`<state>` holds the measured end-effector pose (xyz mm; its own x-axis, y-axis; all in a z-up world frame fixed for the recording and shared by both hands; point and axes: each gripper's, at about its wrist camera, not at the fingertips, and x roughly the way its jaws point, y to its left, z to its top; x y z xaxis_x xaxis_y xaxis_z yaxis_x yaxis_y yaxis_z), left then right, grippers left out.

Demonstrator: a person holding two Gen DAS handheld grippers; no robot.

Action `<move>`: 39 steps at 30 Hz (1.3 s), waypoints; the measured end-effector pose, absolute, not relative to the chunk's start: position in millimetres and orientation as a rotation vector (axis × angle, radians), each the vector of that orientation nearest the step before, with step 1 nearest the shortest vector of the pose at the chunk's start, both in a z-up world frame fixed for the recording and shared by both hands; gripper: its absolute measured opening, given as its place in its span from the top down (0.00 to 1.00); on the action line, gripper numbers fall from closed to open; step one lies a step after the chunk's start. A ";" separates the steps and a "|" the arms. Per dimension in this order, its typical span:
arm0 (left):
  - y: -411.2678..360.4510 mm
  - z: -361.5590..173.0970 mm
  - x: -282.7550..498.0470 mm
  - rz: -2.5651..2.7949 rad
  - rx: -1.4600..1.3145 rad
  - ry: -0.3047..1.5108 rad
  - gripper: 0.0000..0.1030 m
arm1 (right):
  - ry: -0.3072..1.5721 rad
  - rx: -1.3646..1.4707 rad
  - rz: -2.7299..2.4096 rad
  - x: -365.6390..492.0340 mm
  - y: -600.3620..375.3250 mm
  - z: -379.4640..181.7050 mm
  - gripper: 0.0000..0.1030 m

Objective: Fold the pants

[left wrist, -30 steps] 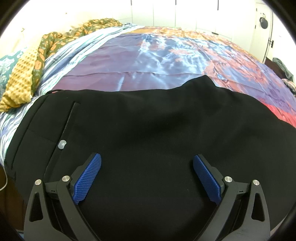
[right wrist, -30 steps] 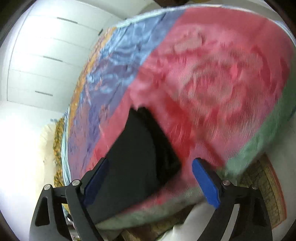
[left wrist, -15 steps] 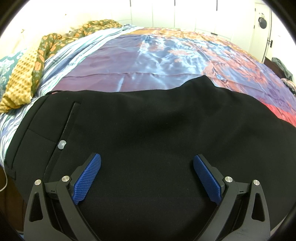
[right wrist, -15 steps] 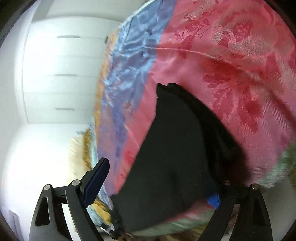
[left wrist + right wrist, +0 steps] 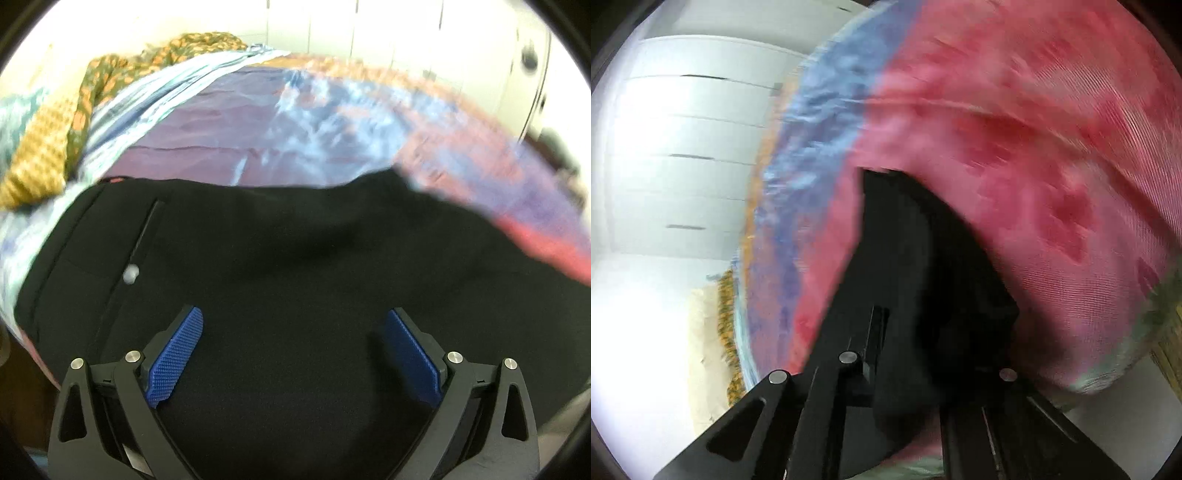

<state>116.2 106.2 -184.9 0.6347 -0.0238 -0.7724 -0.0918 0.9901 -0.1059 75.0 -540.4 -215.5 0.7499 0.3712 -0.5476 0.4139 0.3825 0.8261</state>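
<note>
Black pants lie flat across the near side of a bed, waist end at the left with a small white button by a pocket seam. My left gripper hovers just over the pants with its blue pads wide apart and nothing between them. In the right wrist view the leg end of the pants runs between the fingers of my right gripper, which is shut on the fabric; its pads are hidden by the cloth.
The bed has a satin cover, purple and blue at the left and pink-red floral at the right. Yellow and green bedding is bunched at the far left. White wardrobe doors stand behind.
My right gripper moved onto the leg end of the pants and closed on it. My left gripper stayed open over the pants, with a slight shift of view.
</note>
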 end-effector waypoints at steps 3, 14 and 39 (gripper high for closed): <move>108.2 -172.8 93.9 -0.041 -0.280 0.835 0.03 | 0.716 1.269 0.180 70.7 -519.7 -191.2 0.92; 118.2 -178.4 101.4 -0.105 -0.339 0.845 0.03 | 0.717 1.554 0.688 122.5 -292.6 -162.8 0.91; 136.8 -132.0 75.1 -0.321 -0.607 0.704 0.15 | 0.590 -0.339 0.488 13.5 -44.1 -103.0 0.01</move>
<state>75.1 136.8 -132.0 0.7244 -0.4682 -0.5060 0.0746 0.7830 -0.6176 13.5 -44.1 -103.0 0.7236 0.3392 -0.6011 -0.5275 0.8335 -0.1646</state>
